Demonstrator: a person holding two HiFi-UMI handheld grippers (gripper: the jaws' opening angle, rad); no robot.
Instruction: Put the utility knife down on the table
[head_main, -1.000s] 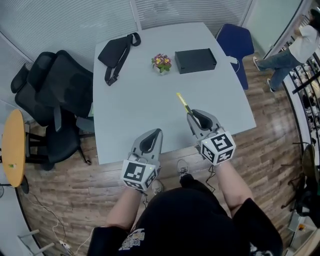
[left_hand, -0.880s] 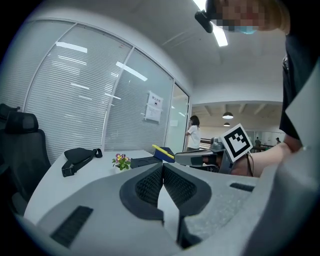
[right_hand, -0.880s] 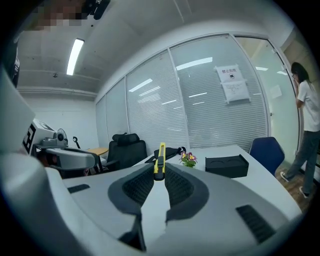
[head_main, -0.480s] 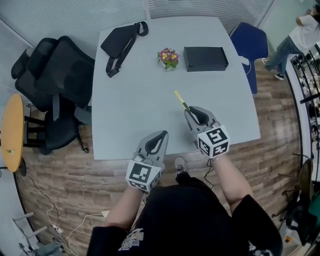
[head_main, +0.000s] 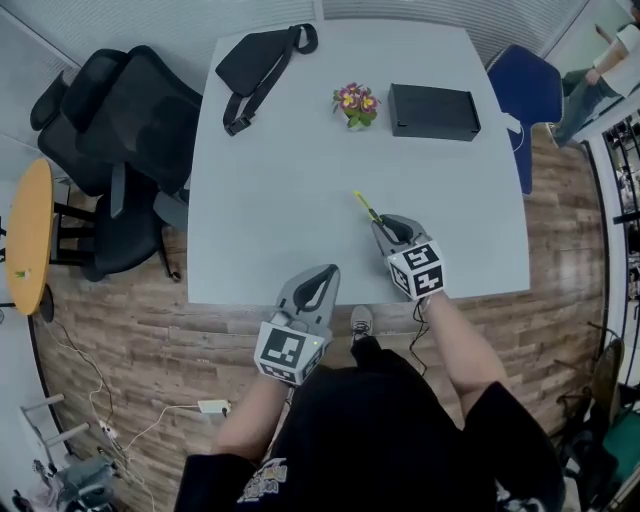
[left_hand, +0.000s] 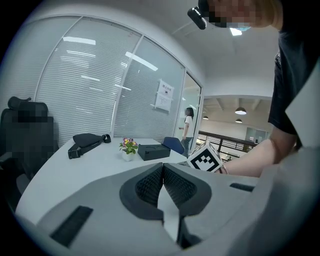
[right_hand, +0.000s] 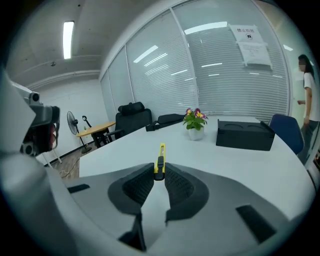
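right gripper (head_main: 381, 224) clamped on yellow utility knife (head_main: 366, 206), above table (head_main: 300, 160) near edge, left gripper (head_main: 322, 272) jaws together, empty

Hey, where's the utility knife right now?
In the head view the utility knife is pinched in the right gripper, right of centre, over the near part of the table, well short of the flower pot.

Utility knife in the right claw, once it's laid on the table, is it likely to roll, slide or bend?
The utility knife looks slim, straight and flat-sided, so it is probably stiff and won't roll. Held by one end in the right claw, it doesn't droop, suggesting it's light. The table looks smooth, so it may skid if nudged.
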